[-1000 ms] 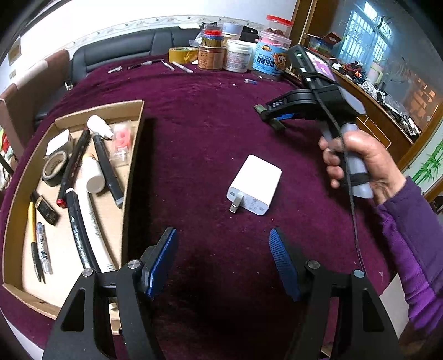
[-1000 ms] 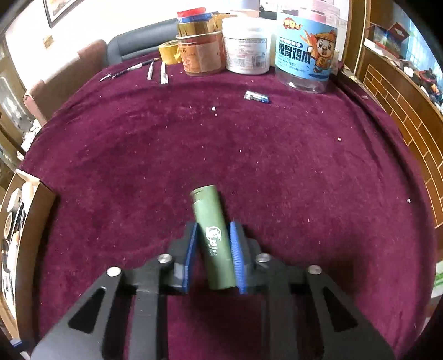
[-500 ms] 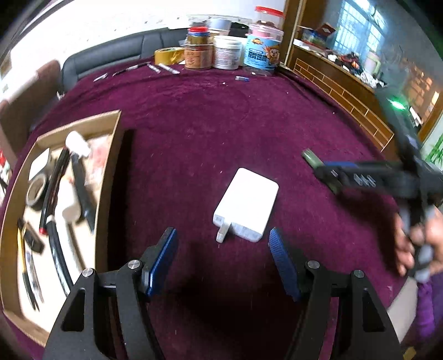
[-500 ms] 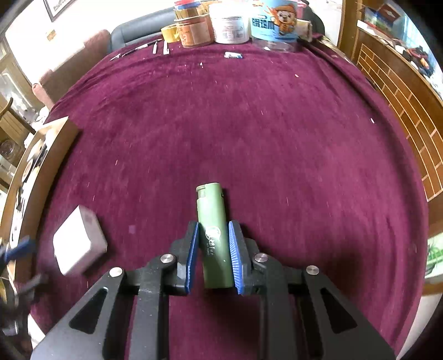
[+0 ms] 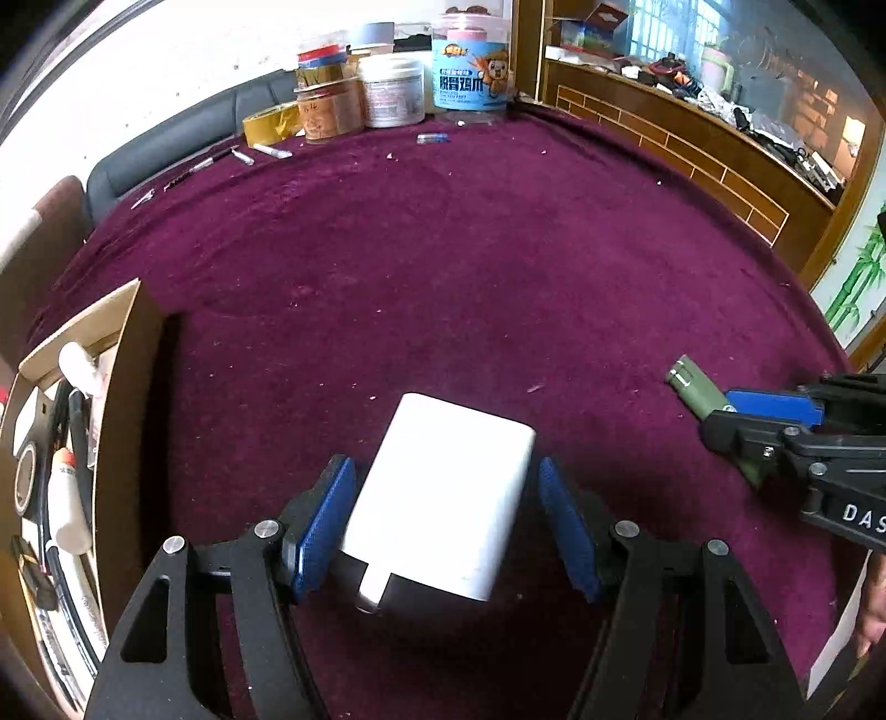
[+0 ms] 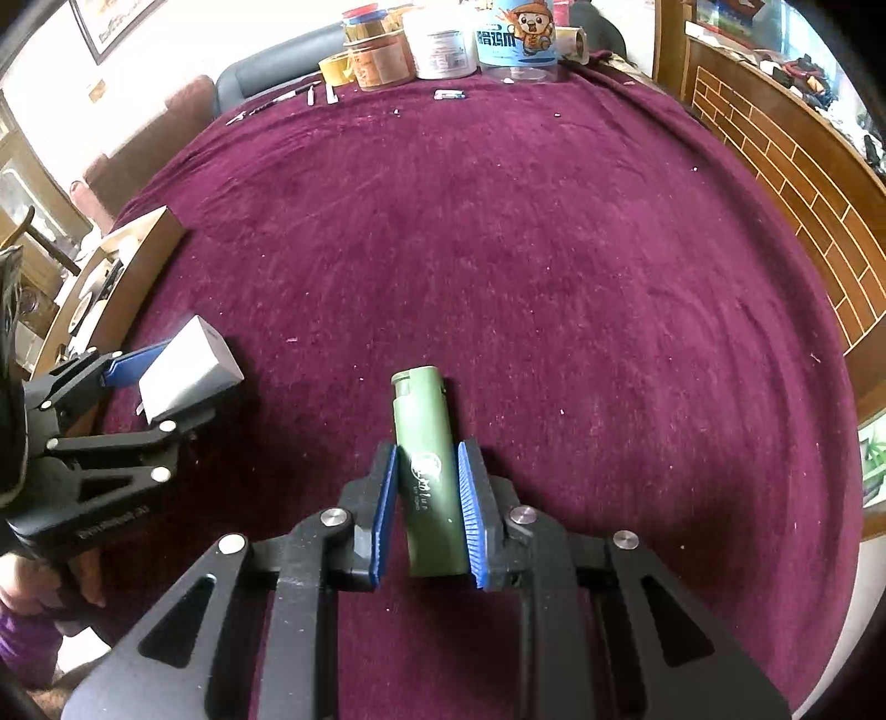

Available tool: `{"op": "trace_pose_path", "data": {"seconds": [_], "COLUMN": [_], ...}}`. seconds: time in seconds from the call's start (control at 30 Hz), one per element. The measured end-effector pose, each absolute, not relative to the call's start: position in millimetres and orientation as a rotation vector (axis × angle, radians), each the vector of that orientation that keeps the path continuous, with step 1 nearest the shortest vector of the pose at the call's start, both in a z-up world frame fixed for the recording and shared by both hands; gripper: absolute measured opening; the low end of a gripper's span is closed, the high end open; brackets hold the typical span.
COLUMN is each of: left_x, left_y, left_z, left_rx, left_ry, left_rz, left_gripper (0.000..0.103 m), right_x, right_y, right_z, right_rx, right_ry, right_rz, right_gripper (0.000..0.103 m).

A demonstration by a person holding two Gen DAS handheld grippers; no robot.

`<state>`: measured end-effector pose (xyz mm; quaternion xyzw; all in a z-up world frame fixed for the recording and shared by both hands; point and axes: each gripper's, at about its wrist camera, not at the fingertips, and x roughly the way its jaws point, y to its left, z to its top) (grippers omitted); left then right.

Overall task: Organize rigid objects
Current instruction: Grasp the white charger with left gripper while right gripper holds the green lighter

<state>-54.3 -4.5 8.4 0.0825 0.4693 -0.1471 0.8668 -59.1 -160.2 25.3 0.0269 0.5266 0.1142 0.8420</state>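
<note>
The left hand-held gripper (image 5: 446, 515) has its jaws apart around a white charger (image 5: 443, 493) lying on the maroon-covered desk (image 5: 443, 277). In the left wrist view a narrow gap shows between each blue pad and the charger's sides, so the pads do not press on it; the charger's plug end points back toward the gripper body. The right wrist view shows the same left hand-held gripper (image 6: 166, 382) from the side, off to the left of the right one, with the white charger (image 6: 188, 376) between its fingers and part of the person's hand (image 6: 33, 587) and a purple sleeve below it.

The right hand-held gripper (image 6: 426, 498) is clamped on a green lighter (image 6: 426, 459), its blue pads tight against both sides and the lighter's cap end sticking out beyond the fingertips. The left wrist view sees this right hand-held gripper (image 5: 747, 415) only at its right edge, with the lighter's (image 5: 695, 387) cap end poking out toward the charger.

To the left of the left gripper lies an open cardboard box (image 5: 116, 443); only the left wrist view looks into it and shows pens, tubes and a roll of tape. Far ahead of both grippers, jars (image 6: 443, 39) and a yellow tape roll (image 6: 335, 69) stand at the desk's far edge.
</note>
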Motion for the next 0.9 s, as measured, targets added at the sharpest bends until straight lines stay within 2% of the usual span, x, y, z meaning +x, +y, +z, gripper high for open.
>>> {"op": "trace_pose_path", "data": {"seconds": [0.1,0.2,0.37,0.5,0.9], "left_x": [-58,-59,-73,-89,-122], "left_y": [0,8,22,34,72], "left_z": [11,15,24,34,60], "left_rx": [0.141,0.081,-0.006,-0.046,-0.151], "left_ry": [0.982,1.001,1.003,0.981,0.911], "left_rz": [-0.309,-0.319,-0.328,-0.338,-0.346], "left_gripper": [0.047,0.042,0.04,0.04,0.04], "right_x": [-62,-63,-64,-67,-81], "right_y": [-156,-152,-148,-151,-135], "right_z": [24,24,23,24,33], "right_rx": [0.033,0.013,-0.016,0.017,0.12], "right_ry": [1.101,1.09,1.071,1.059,1.069], "right_rz": [0.226,0.209,0.193,0.189,0.284], "right_gripper": [0.02,0.02,0.023,0.018,0.018]}}
